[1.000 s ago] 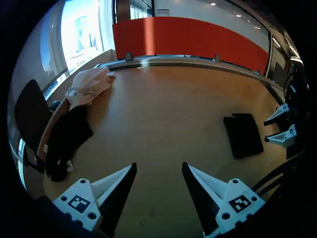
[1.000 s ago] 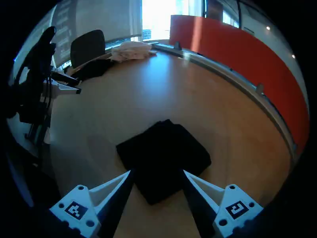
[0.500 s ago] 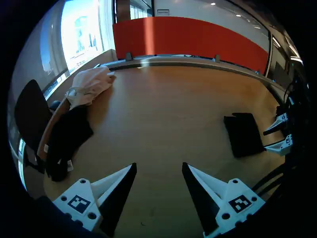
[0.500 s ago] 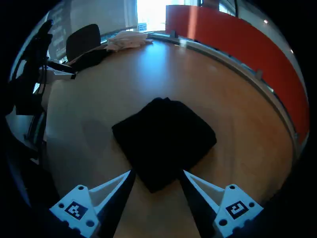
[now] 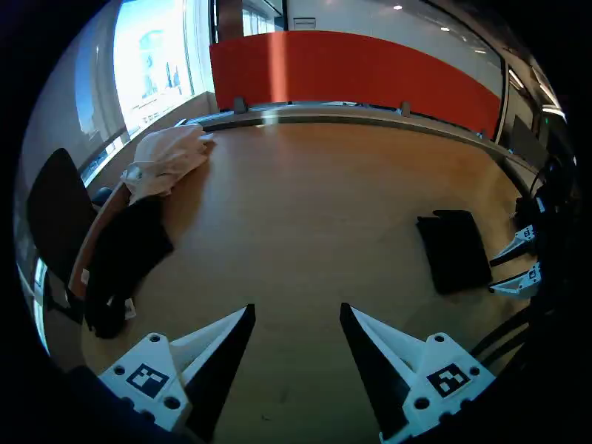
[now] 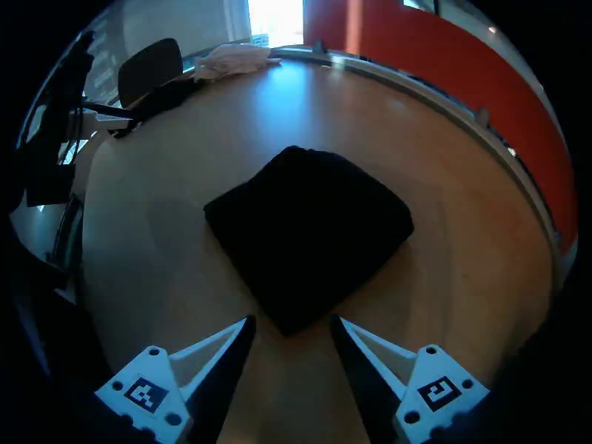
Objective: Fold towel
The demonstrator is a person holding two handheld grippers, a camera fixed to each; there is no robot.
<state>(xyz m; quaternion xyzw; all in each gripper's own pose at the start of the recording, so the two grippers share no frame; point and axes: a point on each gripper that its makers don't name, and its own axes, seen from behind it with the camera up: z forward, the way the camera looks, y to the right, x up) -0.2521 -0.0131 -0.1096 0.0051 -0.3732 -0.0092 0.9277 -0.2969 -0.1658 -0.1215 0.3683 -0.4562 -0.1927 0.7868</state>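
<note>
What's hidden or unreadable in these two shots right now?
Right gripper view: black towel too dark to count its layers.
Left gripper view: dark cloth at the table edge, too shadowed to identify.
Left gripper view: right tongs small at the rim, their base lost in darkness.

Black folded towel [image 6: 311,226] on table [image 6: 444,222]

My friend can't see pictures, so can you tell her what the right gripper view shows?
A folded black towel lies flat on a wooden table, its near corner pointing into the open right claw. Far across the table are a pale cloth pile and a dark chair.
</note>
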